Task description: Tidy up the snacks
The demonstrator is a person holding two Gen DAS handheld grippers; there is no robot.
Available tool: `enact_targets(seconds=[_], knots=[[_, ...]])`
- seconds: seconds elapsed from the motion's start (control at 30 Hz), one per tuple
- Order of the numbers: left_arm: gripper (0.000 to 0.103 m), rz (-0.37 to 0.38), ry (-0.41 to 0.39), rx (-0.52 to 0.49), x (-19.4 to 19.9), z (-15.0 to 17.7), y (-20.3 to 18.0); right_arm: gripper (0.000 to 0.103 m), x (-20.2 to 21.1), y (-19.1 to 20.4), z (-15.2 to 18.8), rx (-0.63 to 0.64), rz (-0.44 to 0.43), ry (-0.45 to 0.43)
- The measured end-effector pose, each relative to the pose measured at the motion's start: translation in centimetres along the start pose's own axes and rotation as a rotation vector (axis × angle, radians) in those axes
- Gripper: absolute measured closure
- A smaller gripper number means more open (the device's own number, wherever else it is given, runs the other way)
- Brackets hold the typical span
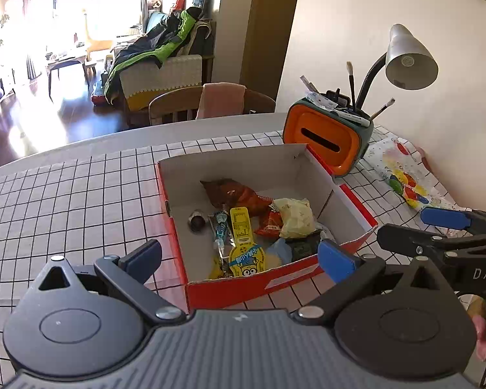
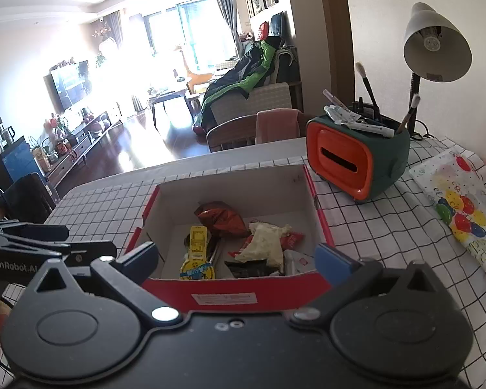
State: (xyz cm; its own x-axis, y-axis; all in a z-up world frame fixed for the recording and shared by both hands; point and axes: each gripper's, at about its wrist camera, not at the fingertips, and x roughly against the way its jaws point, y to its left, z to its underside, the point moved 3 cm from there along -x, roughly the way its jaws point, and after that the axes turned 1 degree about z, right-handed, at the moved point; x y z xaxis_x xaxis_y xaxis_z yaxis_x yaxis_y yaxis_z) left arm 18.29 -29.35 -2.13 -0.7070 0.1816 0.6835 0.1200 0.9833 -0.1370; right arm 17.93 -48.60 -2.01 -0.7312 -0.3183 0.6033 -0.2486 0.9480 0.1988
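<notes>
An open red cardboard box [image 1: 275, 283] [image 2: 236, 296] sits on the checked tablecloth. It holds several snacks: a brown foil bag [image 1: 233, 193] [image 2: 221, 217], a pale yellow packet [image 1: 296, 217] [image 2: 265, 243], a yellow Minion pack [image 1: 244, 246] [image 2: 197, 256], a red packet [image 1: 270, 223] and a small dark round snack [image 1: 196, 220]. My left gripper [image 1: 239, 259] is open and empty, just in front of the box. My right gripper [image 2: 238, 259] is open and empty, at the box's near wall. Each gripper shows at the edge of the other's view.
An orange and green desk organiser [image 1: 327, 139] [image 2: 356, 162] with brushes and pens stands behind the box at the right. A grey lamp [image 1: 408, 58] [image 2: 435, 45] stands by the wall. A balloon-print bag [image 1: 405, 178] [image 2: 466, 217] lies at the right. A chair [image 1: 191, 103] stands beyond the table.
</notes>
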Motion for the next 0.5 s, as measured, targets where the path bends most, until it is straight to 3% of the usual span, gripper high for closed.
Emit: enact_targets(seconds=[0.5], knots=[[0.0,-0.007,-0.082,0.0,1.3,-0.4,-0.2,0.0,0.3,-0.1,-0.4,-0.024,0.002,-0.042]])
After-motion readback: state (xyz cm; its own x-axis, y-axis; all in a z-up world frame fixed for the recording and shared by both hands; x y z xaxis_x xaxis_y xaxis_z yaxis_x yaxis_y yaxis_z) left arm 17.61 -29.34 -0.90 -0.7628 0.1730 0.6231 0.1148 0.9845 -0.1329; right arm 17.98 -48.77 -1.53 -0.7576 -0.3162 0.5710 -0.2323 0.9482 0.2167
